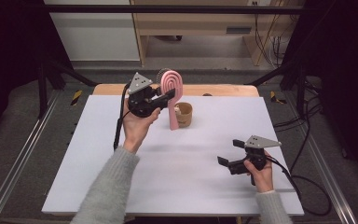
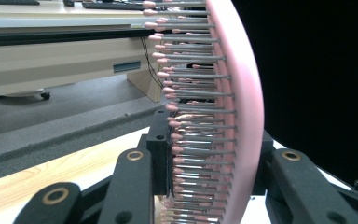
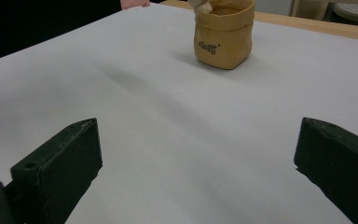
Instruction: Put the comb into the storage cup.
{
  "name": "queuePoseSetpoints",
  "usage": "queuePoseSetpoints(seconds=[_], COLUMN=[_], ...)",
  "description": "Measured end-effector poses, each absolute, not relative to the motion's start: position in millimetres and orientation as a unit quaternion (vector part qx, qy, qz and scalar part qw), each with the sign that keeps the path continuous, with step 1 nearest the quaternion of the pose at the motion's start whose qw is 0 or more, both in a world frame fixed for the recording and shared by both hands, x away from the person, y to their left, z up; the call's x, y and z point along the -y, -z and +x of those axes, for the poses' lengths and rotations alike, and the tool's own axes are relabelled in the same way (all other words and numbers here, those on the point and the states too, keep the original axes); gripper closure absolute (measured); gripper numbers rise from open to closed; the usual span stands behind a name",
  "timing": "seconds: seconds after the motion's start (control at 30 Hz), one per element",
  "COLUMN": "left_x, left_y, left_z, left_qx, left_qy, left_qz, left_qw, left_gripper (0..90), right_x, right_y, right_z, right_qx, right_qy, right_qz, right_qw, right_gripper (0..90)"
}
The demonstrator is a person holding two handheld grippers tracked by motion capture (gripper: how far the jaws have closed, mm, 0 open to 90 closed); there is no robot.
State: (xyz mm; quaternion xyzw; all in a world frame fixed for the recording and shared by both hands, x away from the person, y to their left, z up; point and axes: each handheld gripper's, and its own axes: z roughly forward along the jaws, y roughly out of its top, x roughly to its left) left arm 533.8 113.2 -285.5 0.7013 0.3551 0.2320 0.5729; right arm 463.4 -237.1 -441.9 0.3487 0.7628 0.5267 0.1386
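A pink hairbrush (image 1: 172,88) with metal bristles (image 2: 193,93) stands upright, head up, over the far middle of the white table cover (image 1: 182,177). My left gripper (image 1: 169,95) is shut on it just below the head, one jaw on the bristle side and one on the pink back (image 2: 244,102). The handle's lower end hangs just left of a small tan pouch (image 1: 185,115); whether they touch I cannot tell. The pouch (image 3: 223,35) holds something pale. My right gripper (image 1: 230,152) is low at the near right, jaws wide open (image 3: 196,168), with nothing between them.
The wooden tabletop (image 1: 214,89) shows past the cover's far edge. Black frame posts (image 1: 44,79) flank the table. Cables (image 1: 307,186) trail off the right side. A wooden cabinet (image 1: 200,25) stands on the floor behind.
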Motion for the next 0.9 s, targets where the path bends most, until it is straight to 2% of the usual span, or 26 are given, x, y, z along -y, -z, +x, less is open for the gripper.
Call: queuePoseSetpoints(seconds=[0.9], left_x=[-87.3], left_y=[272.9], left_z=[572.4], left_qx=[-0.354], left_qy=[-0.247], left_qz=[0.706], left_qw=[0.562], left_gripper=[63.4], right_x=[251.8], right_y=[444.0], right_z=[457.3], right_qx=[-0.758], right_qy=[-0.532], right_qz=[0.351], right_qw=[0.139], right_gripper=[0.5])
